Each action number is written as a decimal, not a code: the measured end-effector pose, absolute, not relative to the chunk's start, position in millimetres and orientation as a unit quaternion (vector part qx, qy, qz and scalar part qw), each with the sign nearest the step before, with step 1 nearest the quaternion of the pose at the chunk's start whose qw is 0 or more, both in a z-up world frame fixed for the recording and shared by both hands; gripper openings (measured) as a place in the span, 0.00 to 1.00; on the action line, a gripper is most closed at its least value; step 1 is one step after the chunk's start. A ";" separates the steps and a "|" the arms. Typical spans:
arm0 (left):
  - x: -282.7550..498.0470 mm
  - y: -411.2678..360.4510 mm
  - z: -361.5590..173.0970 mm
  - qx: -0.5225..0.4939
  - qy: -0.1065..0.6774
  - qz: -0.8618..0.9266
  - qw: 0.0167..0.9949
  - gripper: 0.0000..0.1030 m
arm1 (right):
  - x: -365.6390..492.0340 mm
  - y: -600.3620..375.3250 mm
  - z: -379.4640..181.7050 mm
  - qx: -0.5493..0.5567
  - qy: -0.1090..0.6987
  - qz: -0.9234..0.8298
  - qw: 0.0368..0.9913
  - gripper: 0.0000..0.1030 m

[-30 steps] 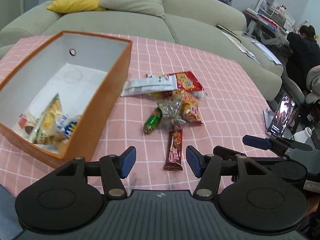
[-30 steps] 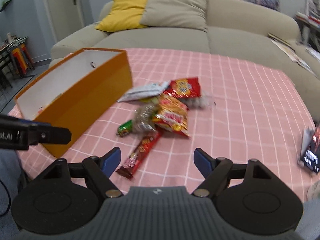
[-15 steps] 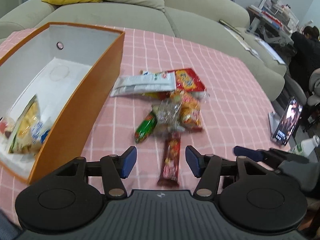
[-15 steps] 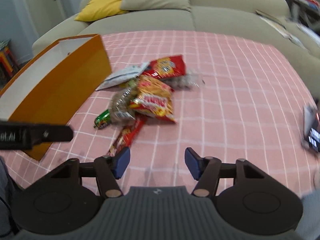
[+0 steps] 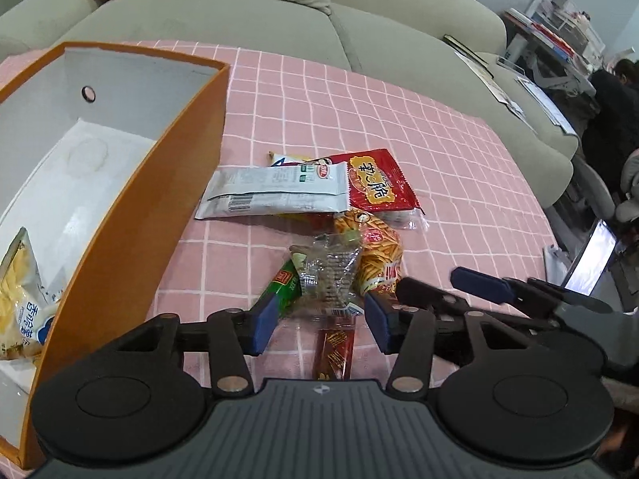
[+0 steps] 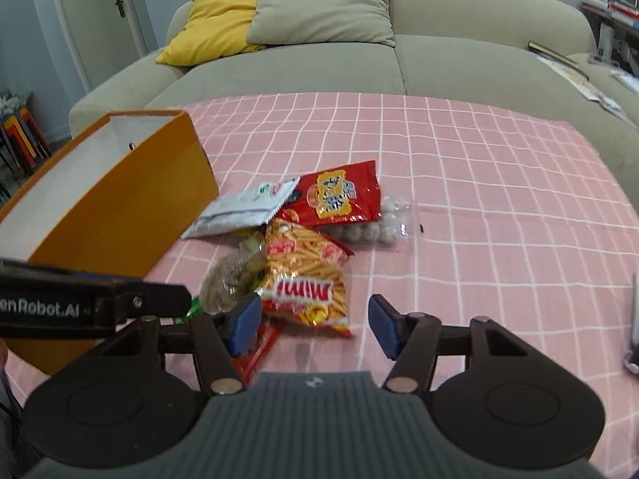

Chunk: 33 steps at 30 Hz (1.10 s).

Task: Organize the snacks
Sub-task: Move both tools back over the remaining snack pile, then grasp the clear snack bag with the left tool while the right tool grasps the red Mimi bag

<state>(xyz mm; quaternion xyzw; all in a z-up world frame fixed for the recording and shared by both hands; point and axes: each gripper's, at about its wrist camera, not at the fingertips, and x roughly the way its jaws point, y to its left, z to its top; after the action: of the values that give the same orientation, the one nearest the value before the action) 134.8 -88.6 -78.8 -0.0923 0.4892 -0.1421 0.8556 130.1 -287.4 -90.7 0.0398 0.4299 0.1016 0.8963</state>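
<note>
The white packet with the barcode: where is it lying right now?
The white packet lies flat on the pink cloth, just right of the orange box in the left wrist view, with its far end overlapping the red bag.

An orange box, white inside, sits open at the left, with a yellow chip bag leaning in its near corner. Right beside it, a loose pile: a white packet lies flat, overlapping a red bag. The fries bag rests on top, a clear wrapper and a green pack against it. The brown bar lies nearest, and clear-wrapped balls peek out behind.
</note>
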 end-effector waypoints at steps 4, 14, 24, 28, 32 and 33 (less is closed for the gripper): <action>138.3 -84.1 -81.9 -0.097 0.500 -0.131 0.851 0.57 | 147.0 -282.0 -97.7 0.042 0.431 0.113 0.894 0.56; 156.6 -95.3 -97.9 -0.107 0.529 -0.132 0.832 0.57 | 170.4 -293.9 -121.2 0.071 0.458 0.148 0.874 0.39; 175.9 -112.7 -113.3 -0.089 0.551 -0.104 0.823 0.57 | 156.8 -302.2 -115.6 0.045 0.447 0.161 0.879 0.26; 181.3 -113.5 -115.9 -0.085 0.554 -0.096 0.822 0.51 | 165.0 -307.8 -119.2 0.027 0.448 0.167 0.878 0.45; 185.4 -113.9 -116.8 -0.089 0.566 -0.103 0.813 0.51 | 176.0 -320.8 -130.6 0.053 0.460 0.178 0.868 0.63; 186.1 -114.1 -116.4 -0.090 0.566 -0.103 0.813 0.52 | 177.1 -322.9 -132.0 0.060 0.459 0.181 0.868 0.63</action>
<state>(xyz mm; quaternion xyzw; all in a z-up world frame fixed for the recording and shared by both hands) 186.1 -114.1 -116.4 -0.0901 0.5662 -0.1030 0.8128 177.1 -322.9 -132.0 0.0598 0.4594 0.1809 0.8676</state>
